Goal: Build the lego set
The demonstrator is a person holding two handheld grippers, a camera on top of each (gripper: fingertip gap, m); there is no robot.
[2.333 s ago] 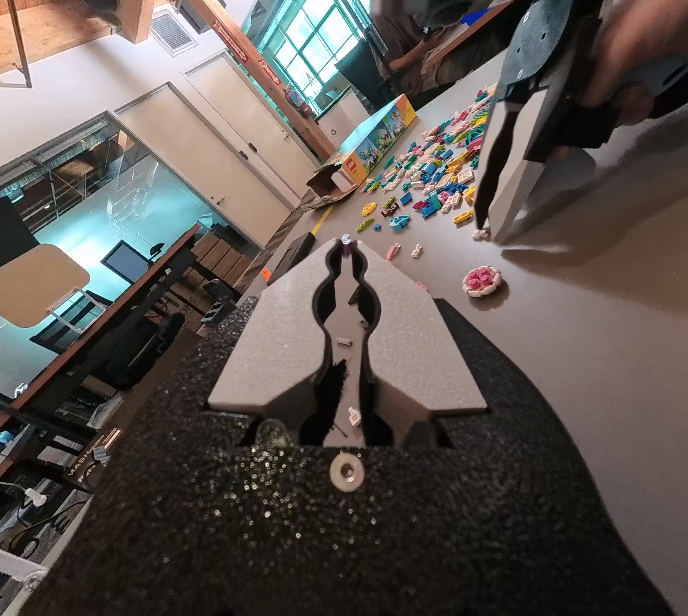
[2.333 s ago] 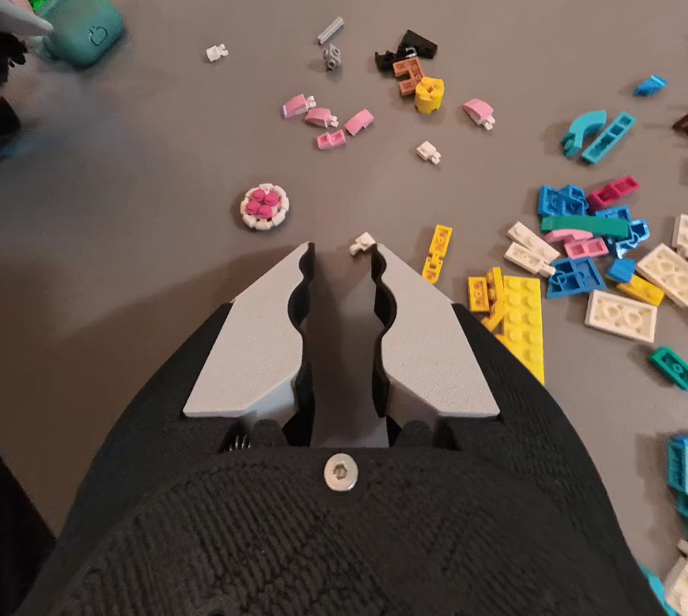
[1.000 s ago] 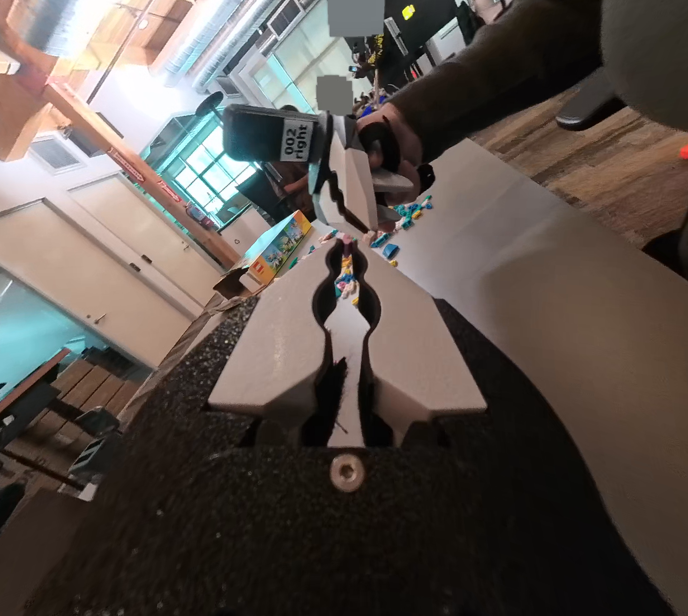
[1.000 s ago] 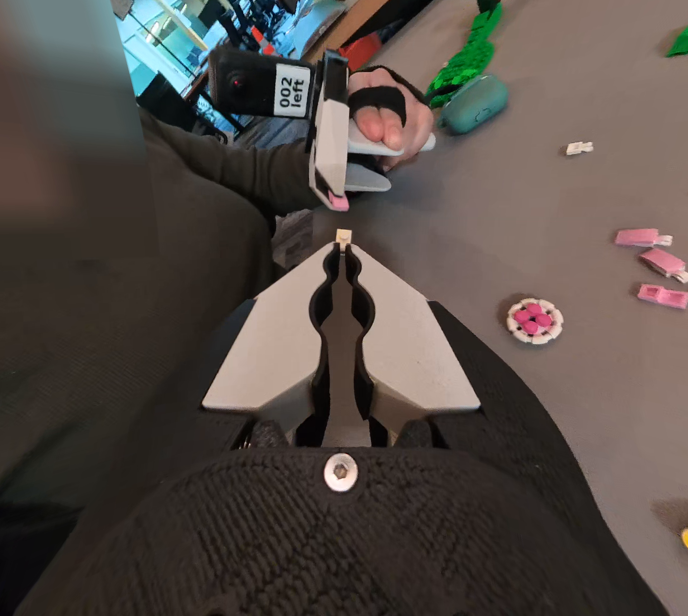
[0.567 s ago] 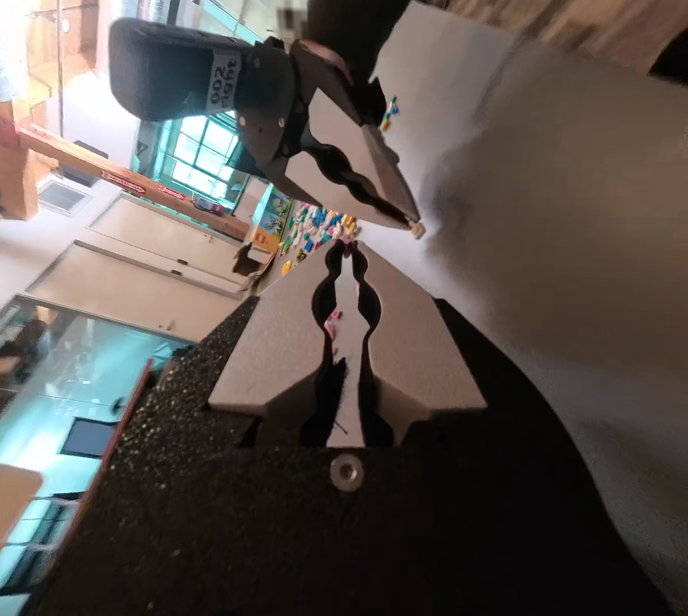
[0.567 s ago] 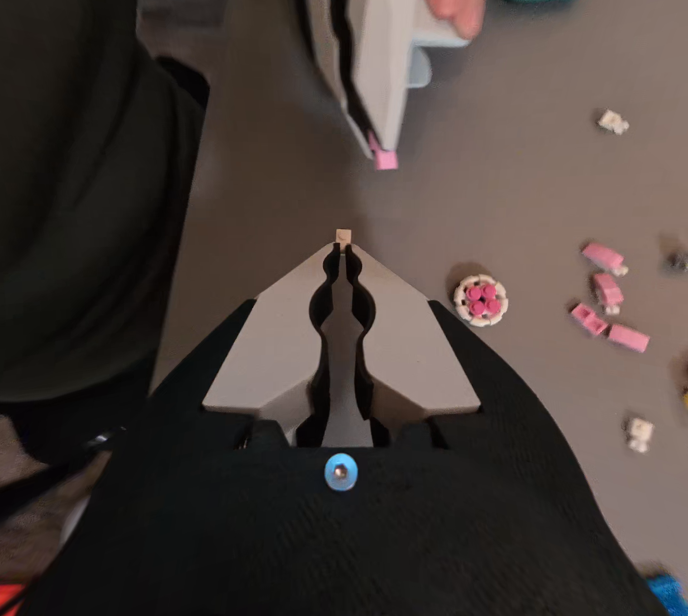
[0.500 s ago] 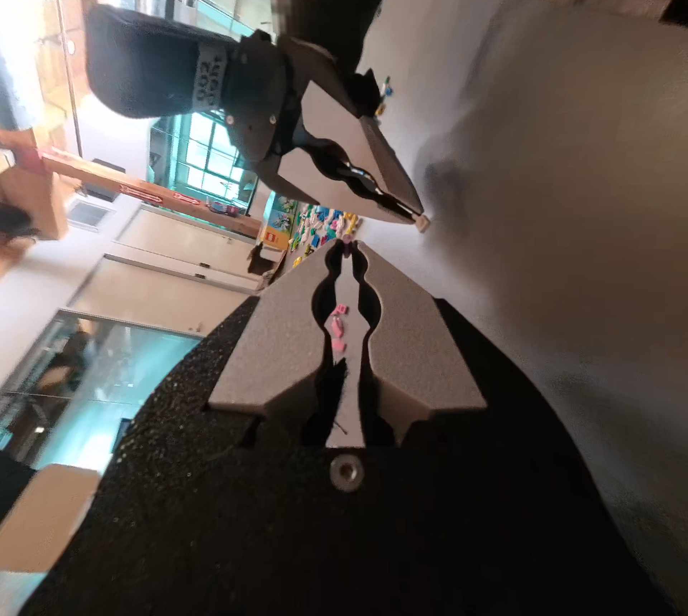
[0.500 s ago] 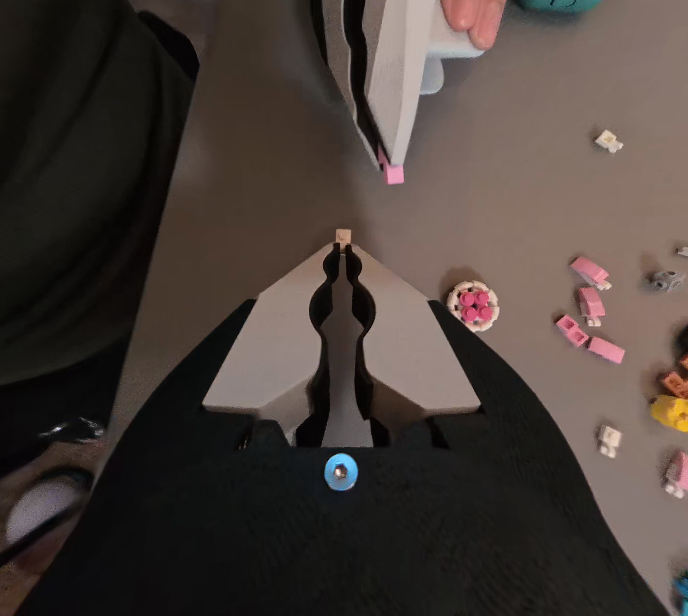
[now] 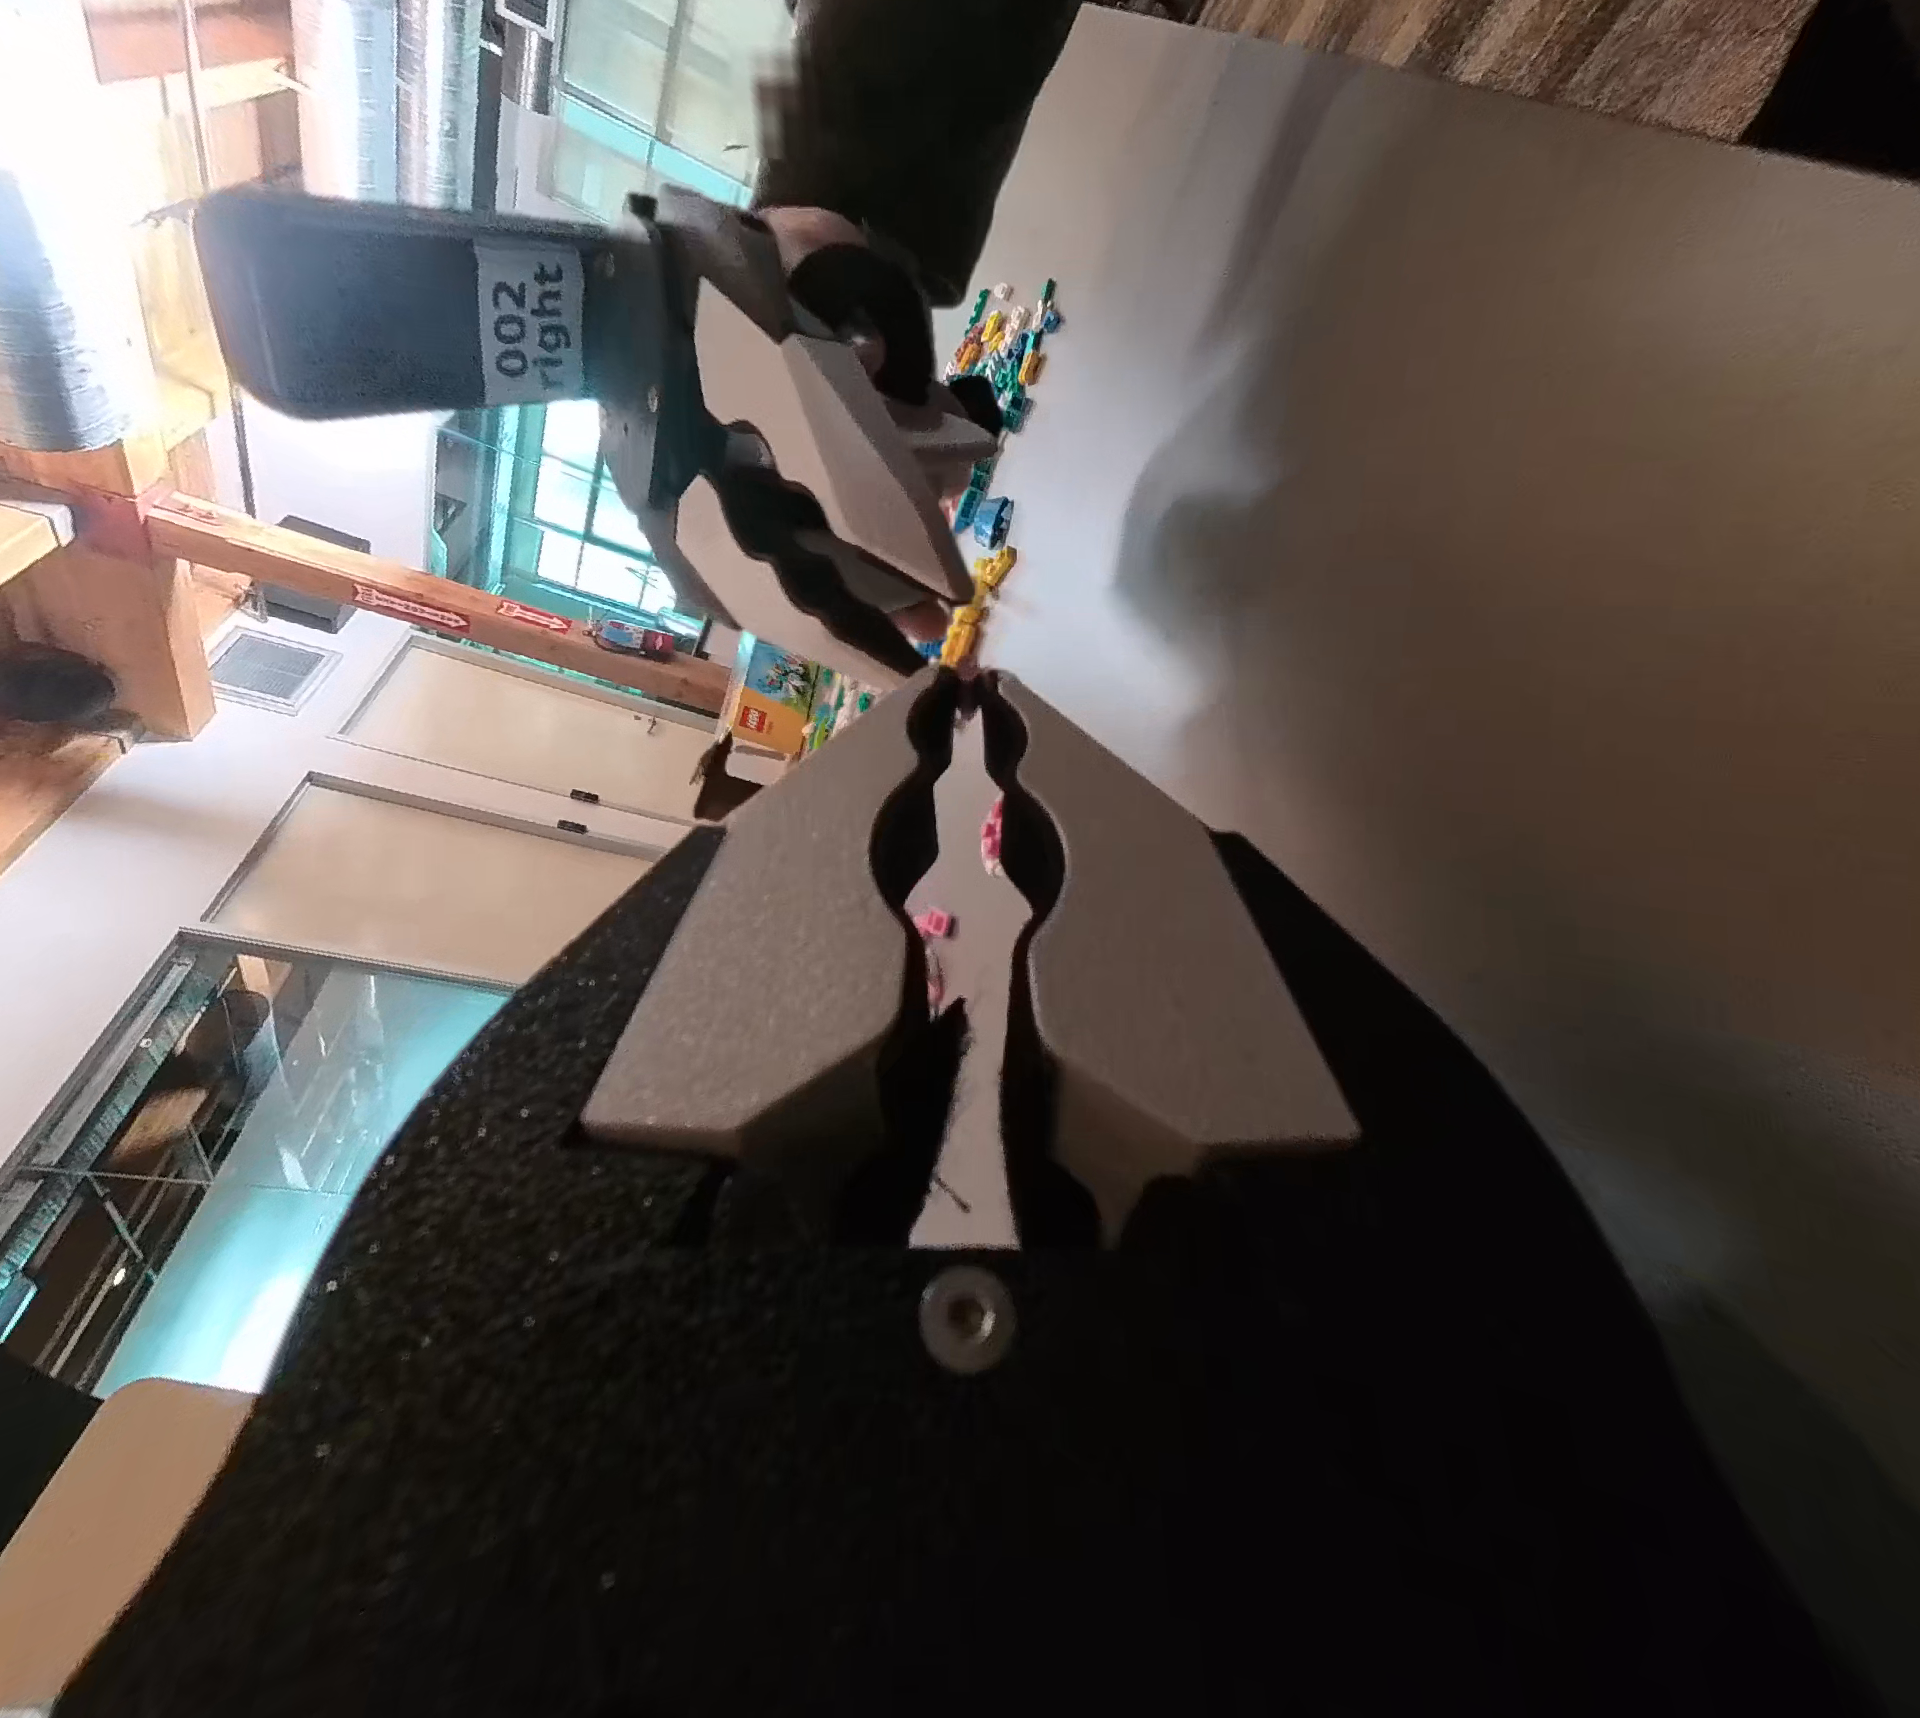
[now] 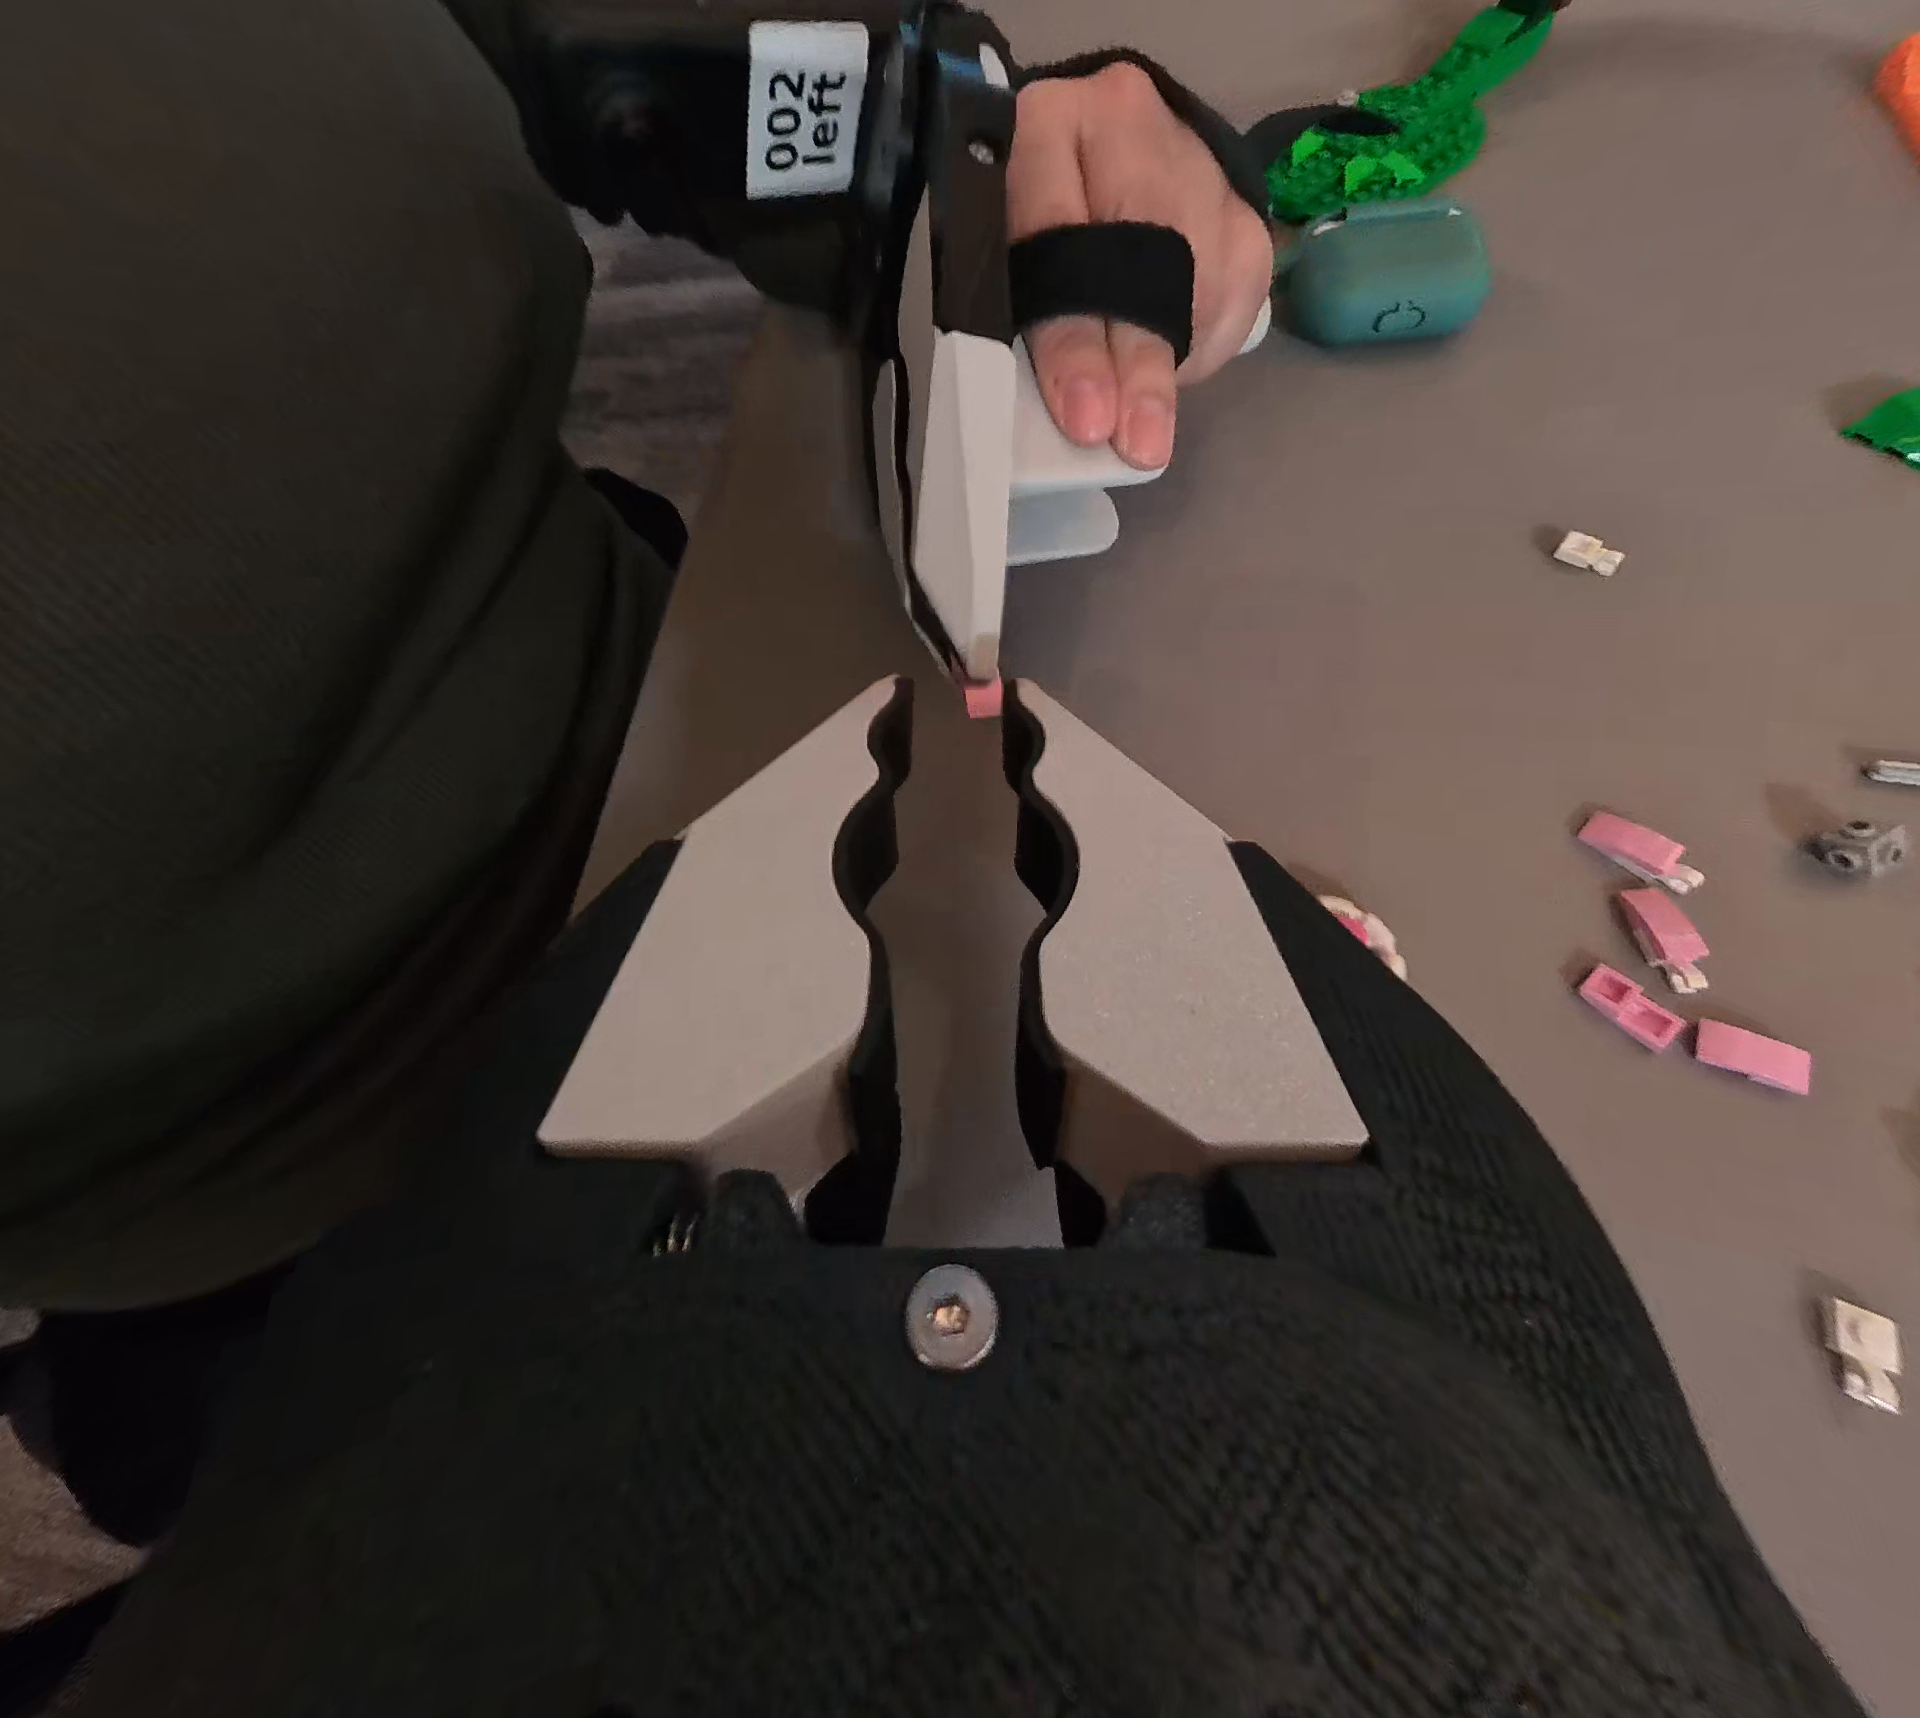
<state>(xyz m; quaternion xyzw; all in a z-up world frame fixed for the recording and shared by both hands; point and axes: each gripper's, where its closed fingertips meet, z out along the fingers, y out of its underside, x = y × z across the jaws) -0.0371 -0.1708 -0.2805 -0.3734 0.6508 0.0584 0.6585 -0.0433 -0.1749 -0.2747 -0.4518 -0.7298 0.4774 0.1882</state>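
Pink brick (image 10: 982,698) pinched in your left claw (image 10: 961,650), held above the desk (image 10: 1455,681) | right claw (image 10: 956,694) now parted around it, white piece gone from its tips | judge them joined; withdraw gently.

The left wrist view is bright and uneven: daylight from the windows (image 9: 582,463) at upper left blows out that corner, and a soft dark shadow smears across the pale bench (image 9: 1507,525) at right. The right wrist view is dimmer and evenly lit. Both bend at the edges; the far background is slightly blurred.
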